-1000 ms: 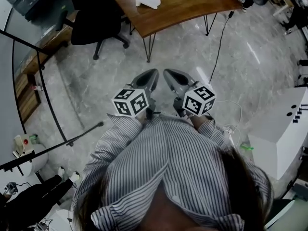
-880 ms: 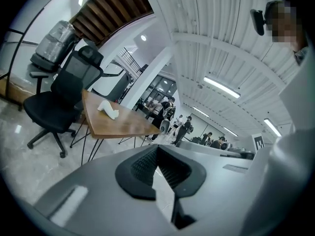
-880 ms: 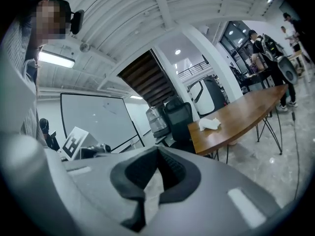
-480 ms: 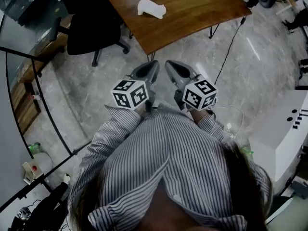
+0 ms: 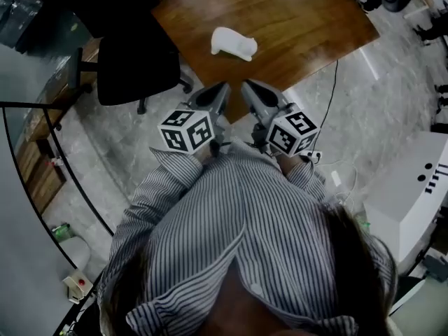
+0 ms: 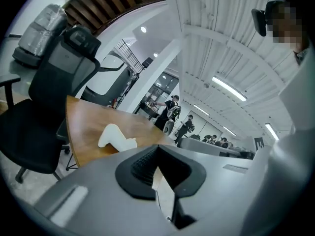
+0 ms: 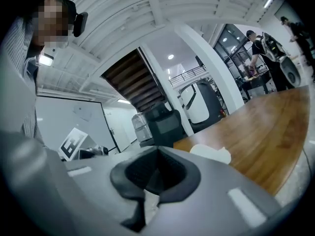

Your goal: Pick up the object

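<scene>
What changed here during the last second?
The person walked toward the brown wooden table, so the grey left gripper and the grey right gripper now reach its near edge, closer to the white lumpy object. Unchanged: both grippers are shut, empty and side by side, and the object lies untouched.

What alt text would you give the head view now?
A white object lies on a wooden table, just beyond the left gripper and right gripper, both shut and empty, held side by side by a striped-shirted person. A black office chair stands left.
</scene>
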The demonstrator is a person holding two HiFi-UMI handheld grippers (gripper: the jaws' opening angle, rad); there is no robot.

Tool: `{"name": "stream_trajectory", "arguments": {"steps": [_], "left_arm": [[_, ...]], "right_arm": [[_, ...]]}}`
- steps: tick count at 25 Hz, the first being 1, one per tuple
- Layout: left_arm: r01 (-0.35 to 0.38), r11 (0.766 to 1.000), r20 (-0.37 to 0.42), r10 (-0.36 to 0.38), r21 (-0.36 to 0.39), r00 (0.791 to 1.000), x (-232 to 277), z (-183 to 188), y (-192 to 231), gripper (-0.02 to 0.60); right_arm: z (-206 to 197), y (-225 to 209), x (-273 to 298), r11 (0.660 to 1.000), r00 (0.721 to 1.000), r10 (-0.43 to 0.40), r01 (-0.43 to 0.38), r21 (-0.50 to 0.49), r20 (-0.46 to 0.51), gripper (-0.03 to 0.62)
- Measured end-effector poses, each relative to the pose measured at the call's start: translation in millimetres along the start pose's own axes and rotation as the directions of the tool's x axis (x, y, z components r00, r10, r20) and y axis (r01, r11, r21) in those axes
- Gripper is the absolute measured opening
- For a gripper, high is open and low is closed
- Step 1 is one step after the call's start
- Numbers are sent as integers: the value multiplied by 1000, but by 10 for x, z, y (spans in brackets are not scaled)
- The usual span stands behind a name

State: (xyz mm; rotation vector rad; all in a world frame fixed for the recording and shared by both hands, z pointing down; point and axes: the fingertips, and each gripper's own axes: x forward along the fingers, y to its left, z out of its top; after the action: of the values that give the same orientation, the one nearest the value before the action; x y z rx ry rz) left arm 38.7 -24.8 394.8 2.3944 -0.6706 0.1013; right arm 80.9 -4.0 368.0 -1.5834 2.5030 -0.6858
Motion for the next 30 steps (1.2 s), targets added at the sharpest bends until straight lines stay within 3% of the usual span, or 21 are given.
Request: {"name": "stream_trajectory", "arguments": {"steps": [4, 10, 19, 23, 27, 30], "left_arm": [[26, 1000, -29, -26, 12, 999, 175, 62, 123, 2], [29, 997, -26, -31, -71, 999, 407, 175, 338, 2], [24, 987, 14, -22, -162, 1000, 703, 257, 501, 3], [8, 982, 24, -4, -188, 1000, 784, 172, 557, 3], [-15, 975, 25, 21, -221, 999, 878, 60, 694, 3], [-33, 967, 21, 39, -252, 999, 922, -6, 798, 3]], "right_arm": [[-112, -140, 196, 1000, 997, -5, 6, 8, -81, 2], [-118, -329, 427, 1000, 988, 15, -17, -11, -155, 3], [-11, -628, 699, 981, 946, 96, -142, -131, -310, 23], [-37, -795, 799, 947, 899, 112, -226, -229, -423, 46], [-242, -975, 1055, 881, 807, 121, -356, -313, -578, 100], [-364, -1111, 1261, 822, 749, 66, -416, -390, -659, 160]]}}
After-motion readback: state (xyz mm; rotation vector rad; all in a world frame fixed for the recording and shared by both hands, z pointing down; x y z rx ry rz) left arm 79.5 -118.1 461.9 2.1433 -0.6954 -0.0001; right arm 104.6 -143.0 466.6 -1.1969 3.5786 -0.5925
